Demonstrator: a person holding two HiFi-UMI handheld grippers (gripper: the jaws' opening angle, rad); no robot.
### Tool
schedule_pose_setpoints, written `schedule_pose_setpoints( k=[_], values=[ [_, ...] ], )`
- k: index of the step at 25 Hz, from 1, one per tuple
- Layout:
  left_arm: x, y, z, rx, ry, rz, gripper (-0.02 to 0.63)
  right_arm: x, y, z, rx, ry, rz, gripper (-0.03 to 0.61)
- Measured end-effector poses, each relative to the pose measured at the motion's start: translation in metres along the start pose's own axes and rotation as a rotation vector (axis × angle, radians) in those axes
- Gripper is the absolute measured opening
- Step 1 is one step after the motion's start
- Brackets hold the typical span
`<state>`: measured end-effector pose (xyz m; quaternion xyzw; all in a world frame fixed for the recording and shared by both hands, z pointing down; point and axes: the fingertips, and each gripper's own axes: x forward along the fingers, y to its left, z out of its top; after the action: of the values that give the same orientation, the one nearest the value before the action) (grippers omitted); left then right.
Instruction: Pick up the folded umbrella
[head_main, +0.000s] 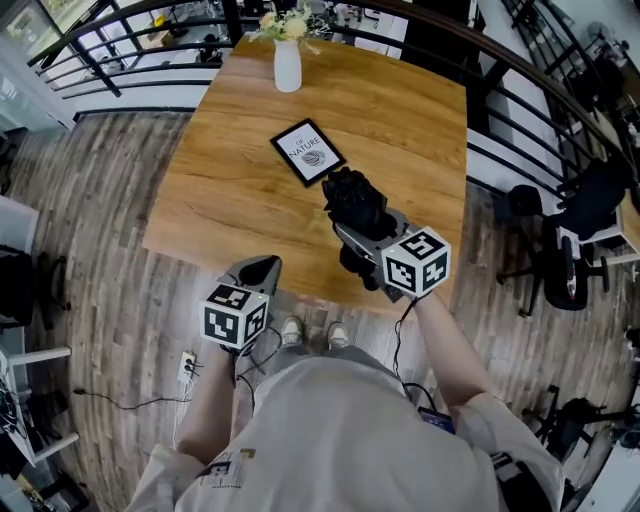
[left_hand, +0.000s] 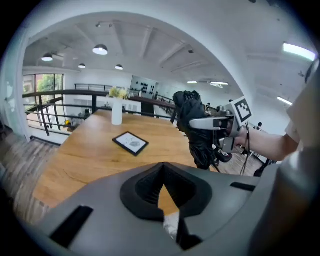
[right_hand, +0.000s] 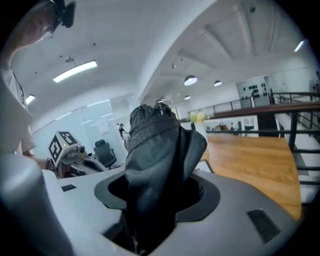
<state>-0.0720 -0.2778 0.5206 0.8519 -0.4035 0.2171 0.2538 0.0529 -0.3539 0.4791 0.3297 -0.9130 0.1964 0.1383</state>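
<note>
Folded umbrella (head_main: 355, 198), black crinkled fabric bunched into a stubby bundle, is sitting clamped between the right gripper's (head_main: 352, 228) jaws, in the air over the near edge of the rectangular wood-grain table (head_main: 240, 190). Left gripper (head_main: 262, 268) is hovering empty, jaws together. A smooth white vase (head_main: 287, 65) and a black-framed card (head_main: 308, 152) reading "NATURE" are resting on the tabletop.

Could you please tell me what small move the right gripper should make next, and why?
Probably just hold steady with the jaws closed: the right gripper clamps the folded umbrella, which is clear above the table, so the pick looks done. Opening now would likely drop it.
</note>
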Motion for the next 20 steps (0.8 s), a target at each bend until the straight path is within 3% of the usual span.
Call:
schedule_pose_setpoints(
  k=[6, 10, 15, 20],
  values=[
    [-0.069, -0.005, 0.110, 0.151, -0.264, 0.085, 0.016, -0.085, 0.035, 0.118, -0.080, -0.299, -0.085, 0.258],
    [-0.113, -0.022, 0.169, 0.278, -0.405, 0.127, 0.016, -0.141, 0.060, 0.175, -0.154, -0.454, -0.164, 0.259],
    [-0.153, -0.047, 0.210, 0.398, -0.527, 0.145, 0.016, -0.196, 0.095, 0.214, -0.247, -0.598, -0.243, 0.262],
    [-0.175, -0.069, 0.221, 0.461, -0.582, 0.140, 0.016, -0.234, 0.131, 0.223, -0.299, -0.686, -0.270, 0.265]
  ],
)
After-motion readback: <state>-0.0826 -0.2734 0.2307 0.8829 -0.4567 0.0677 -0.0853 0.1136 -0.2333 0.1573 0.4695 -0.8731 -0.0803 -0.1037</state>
